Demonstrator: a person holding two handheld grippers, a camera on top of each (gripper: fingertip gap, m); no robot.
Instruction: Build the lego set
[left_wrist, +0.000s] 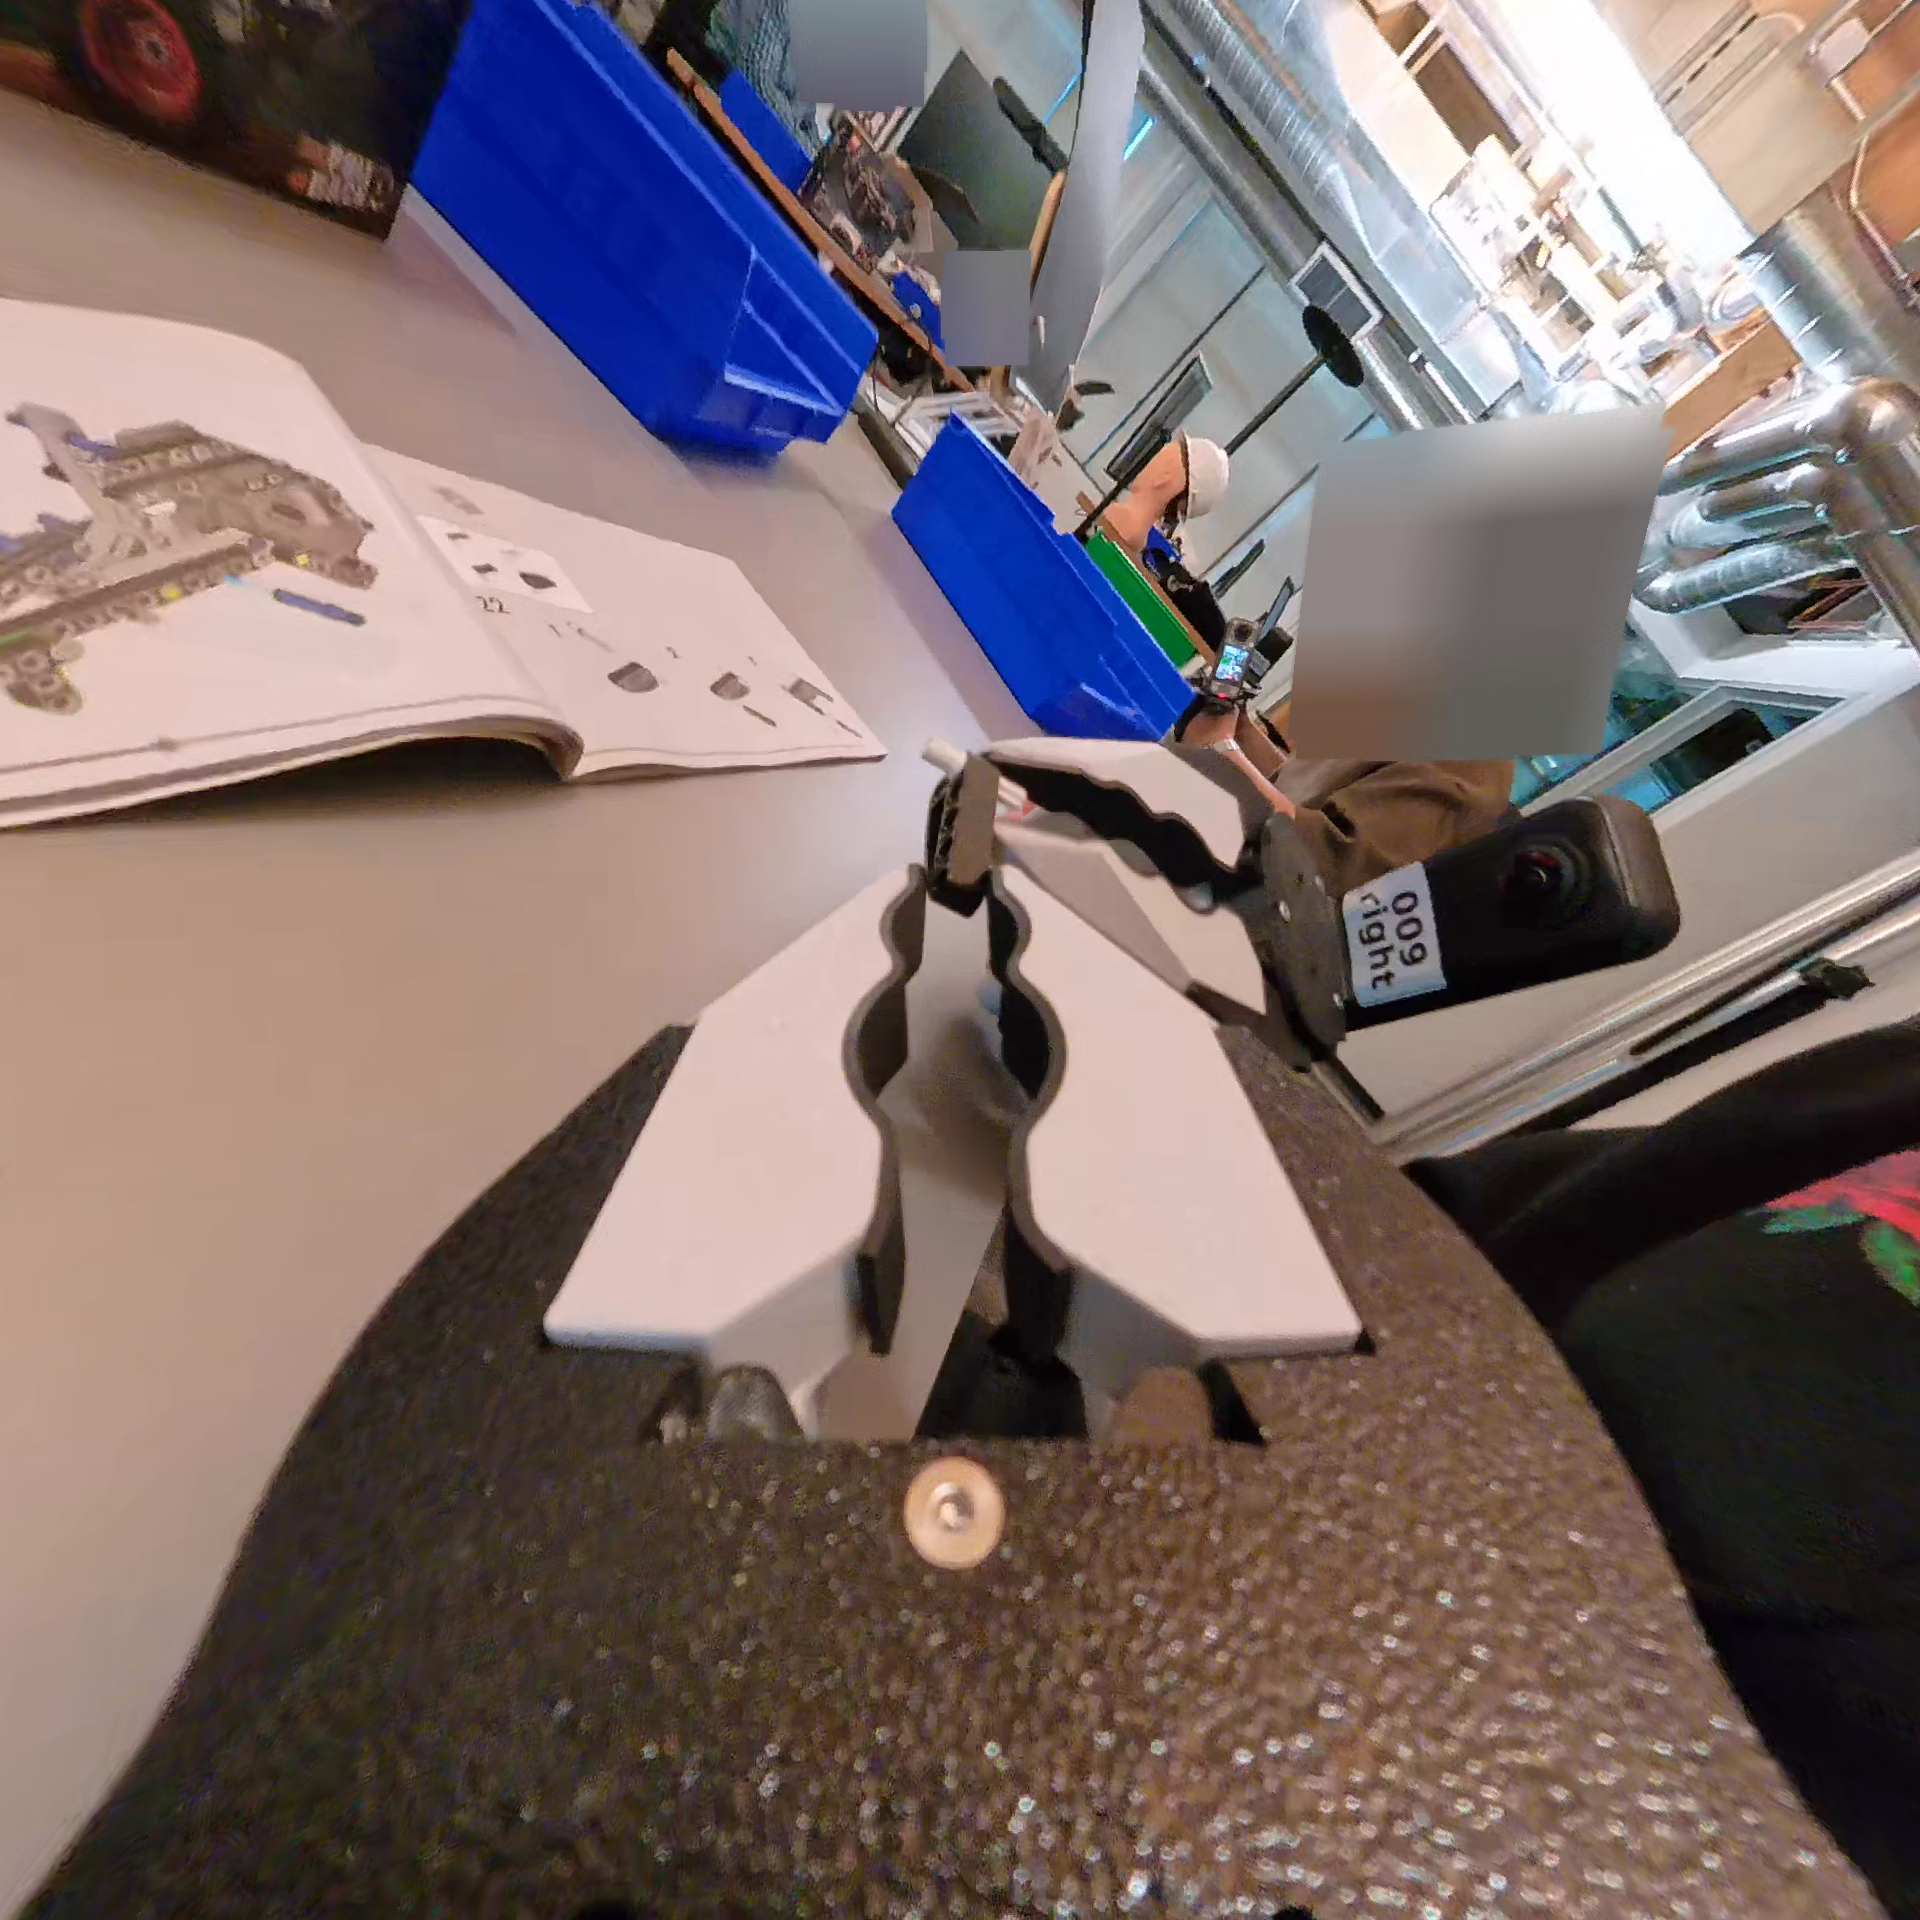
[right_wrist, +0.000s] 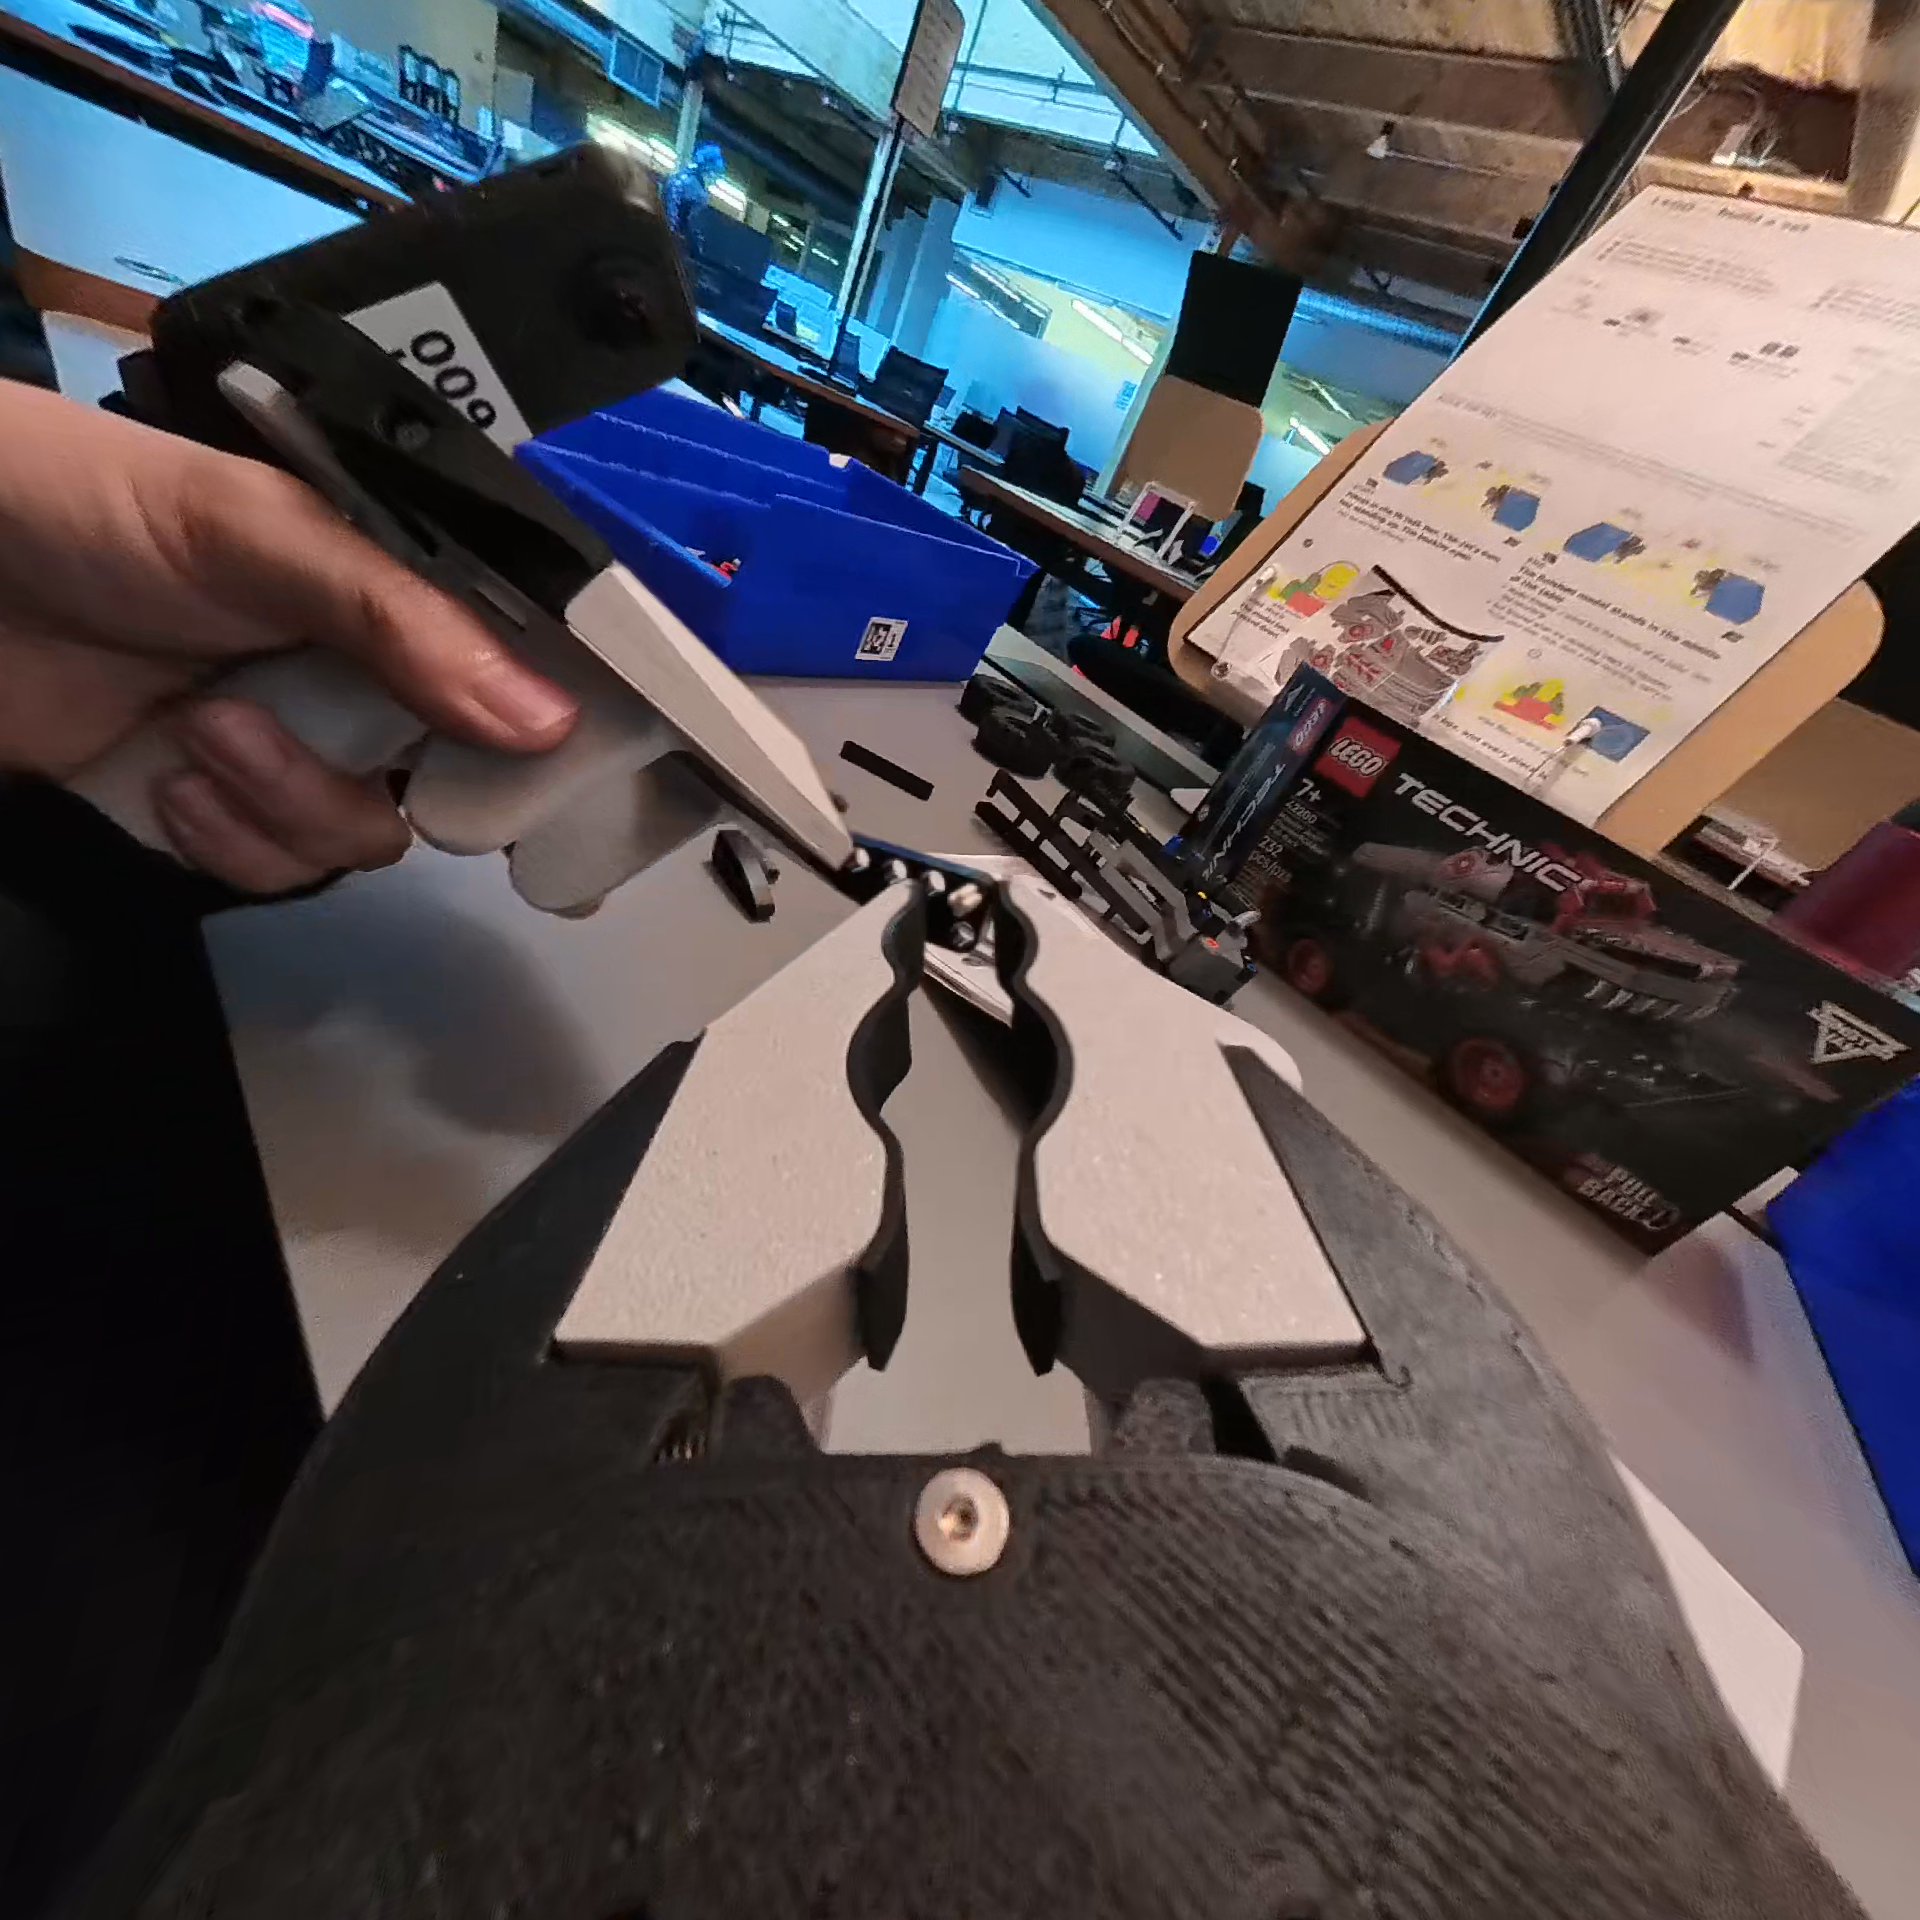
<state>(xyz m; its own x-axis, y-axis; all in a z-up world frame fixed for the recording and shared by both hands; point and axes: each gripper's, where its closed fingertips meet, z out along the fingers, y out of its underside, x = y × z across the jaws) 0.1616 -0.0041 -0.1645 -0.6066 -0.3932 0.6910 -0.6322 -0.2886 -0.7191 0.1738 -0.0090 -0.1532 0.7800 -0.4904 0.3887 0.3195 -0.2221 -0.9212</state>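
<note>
A small black Lego piece (left_wrist: 961, 831) with light pins is held in the air between both grippers. My left gripper (left_wrist: 956, 894) is shut on its lower end. My right gripper (left_wrist: 971, 774) comes in from the right and is closed on its upper end, where a white pin tip sticks out. In the right wrist view, my right gripper (right_wrist: 956, 899) has the black piece (right_wrist: 951, 925) at its tips. The left gripper (right_wrist: 852, 857), held by a hand, meets it from the left. A blue part (right_wrist: 904, 857) shows just behind the tips.
An open instruction booklet (left_wrist: 364, 582) lies on the grey table (left_wrist: 312, 1039). Blue bins (left_wrist: 644, 239) (right_wrist: 810, 551) stand at the back. The partly built chassis (right_wrist: 1122, 862), black tyres (right_wrist: 1039, 727), a black beam (right_wrist: 883, 769) and the set's box (right_wrist: 1558, 935) are beyond the grippers.
</note>
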